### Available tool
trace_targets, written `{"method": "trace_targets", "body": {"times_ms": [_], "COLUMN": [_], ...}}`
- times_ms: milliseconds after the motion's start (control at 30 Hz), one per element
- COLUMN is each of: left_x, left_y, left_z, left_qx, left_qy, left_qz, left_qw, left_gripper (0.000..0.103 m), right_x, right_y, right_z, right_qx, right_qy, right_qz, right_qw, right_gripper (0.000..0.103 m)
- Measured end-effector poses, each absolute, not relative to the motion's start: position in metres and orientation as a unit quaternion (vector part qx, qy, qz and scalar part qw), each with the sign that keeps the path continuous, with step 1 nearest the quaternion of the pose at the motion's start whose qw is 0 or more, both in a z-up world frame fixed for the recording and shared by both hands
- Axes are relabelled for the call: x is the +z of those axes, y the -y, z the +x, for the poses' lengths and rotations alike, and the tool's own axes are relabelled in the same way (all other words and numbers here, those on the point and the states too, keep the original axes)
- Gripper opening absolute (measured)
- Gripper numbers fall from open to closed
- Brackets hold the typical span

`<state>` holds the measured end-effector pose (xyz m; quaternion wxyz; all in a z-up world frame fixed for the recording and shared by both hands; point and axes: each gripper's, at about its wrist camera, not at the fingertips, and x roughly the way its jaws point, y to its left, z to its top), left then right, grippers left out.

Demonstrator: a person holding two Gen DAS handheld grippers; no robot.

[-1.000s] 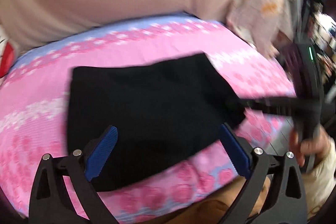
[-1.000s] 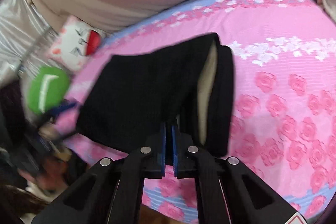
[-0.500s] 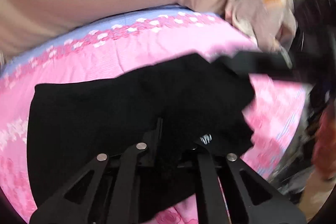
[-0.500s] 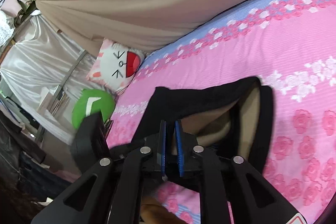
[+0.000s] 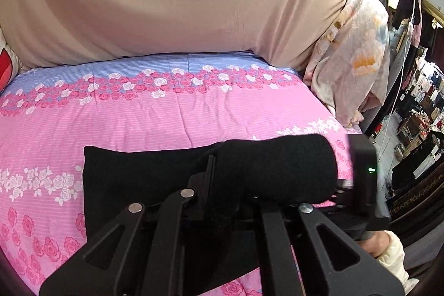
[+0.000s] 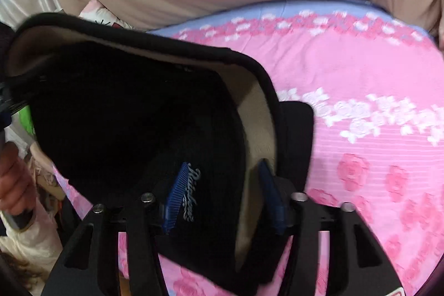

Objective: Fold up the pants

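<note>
Black pants point(image 5: 155, 179) lie on the pink flowered bedsheet point(image 5: 172, 115), near its front edge, and one part is lifted and curled over. The left gripper point(image 5: 211, 168) has its jaws closed together on the black cloth. The right gripper point(image 6: 222, 190) is wide, with the blue pads point(image 6: 174, 196) apart and the lifted pants between them, the beige lining showing.

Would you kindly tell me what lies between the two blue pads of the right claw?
In the right wrist view, the right claw is open, and the black pants lie in the gap, showing their embroidered script logo and beige lining.
</note>
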<state>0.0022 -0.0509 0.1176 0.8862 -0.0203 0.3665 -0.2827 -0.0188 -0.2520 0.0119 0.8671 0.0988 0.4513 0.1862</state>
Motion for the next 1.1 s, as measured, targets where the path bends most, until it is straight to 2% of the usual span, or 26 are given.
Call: {"method": "trace_targets", "body": {"times_ms": [33, 67, 200, 267, 400, 500, 533, 567, 600, 633, 667, 733, 900, 1100], "left_x": [0.119, 0.121, 0.131, 0.127, 0.071, 0.023, 0.024, 0.031, 0.038, 0.051, 0.06, 0.08, 0.095, 0.074], "left_y": [0.051, 0.051, 0.054, 0.063, 0.103, 0.129, 0.127, 0.123, 0.117, 0.106, 0.097, 0.076, 0.027, -0.031], "left_z": [0.002, 0.0, -0.008, -0.012, -0.013, -0.02, -0.026, -0.032, -0.036, -0.041, -0.045, -0.053, -0.05, -0.035], "left_qx": [-0.28, -0.279, -0.301, -0.314, -0.338, -0.328, -0.325, -0.327, -0.334, -0.336, -0.333, -0.324, -0.253, -0.174], "left_qy": [-0.365, -0.363, -0.357, -0.361, -0.428, -0.474, -0.459, -0.446, -0.435, -0.418, -0.403, -0.37, -0.35, -0.37], "left_qz": [-0.017, -0.014, -0.021, -0.015, 0.003, 0.045, 0.051, 0.053, 0.049, 0.039, 0.034, 0.022, 0.01, -0.016], "left_qw": [0.888, 0.889, 0.884, 0.878, 0.838, 0.816, 0.825, 0.831, 0.835, 0.843, 0.852, 0.87, 0.902, 0.912], "left_gripper": [0.005, 0.005, 0.006, 0.008, 0.013, 0.022, 0.027, 0.044, 0.055, 0.073, 0.085, 0.094, 0.094, 0.094], "right_x": [0.011, 0.016, 0.066, 0.068, -0.005, -0.004, 0.006, 0.013, 0.02, 0.025, 0.031, 0.037, 0.031, 0.02], "right_y": [0.25, 0.249, 0.264, 0.276, 0.305, 0.328, 0.334, 0.339, 0.345, 0.347, 0.351, 0.348, 0.311, 0.307], "right_z": [-0.017, -0.019, -0.046, -0.051, -0.033, -0.048, -0.056, -0.062, -0.068, -0.073, -0.077, -0.076, -0.075, -0.097], "right_qx": [0.198, 0.21, 0.223, 0.197, 0.153, 0.163, 0.143, 0.133, 0.135, 0.143, 0.162, 0.188, 0.212, 0.228], "right_qy": [-0.457, -0.45, -0.39, -0.383, -0.459, -0.427, -0.415, -0.405, -0.396, -0.392, -0.385, -0.38, -0.424, -0.422], "right_qz": [0.108, 0.112, 0.131, 0.123, 0.158, 0.234, 0.228, 0.228, 0.237, 0.246, 0.259, 0.263, 0.247, 0.276], "right_qw": [0.86, 0.861, 0.884, 0.894, 0.861, 0.858, 0.869, 0.875, 0.877, 0.875, 0.871, 0.867, 0.845, 0.833], "right_gripper": [0.016, 0.005, 0.005, 0.005, 0.007, 0.019, 0.034, 0.051, 0.054, 0.054, 0.054, 0.058, 0.06, 0.06]}}
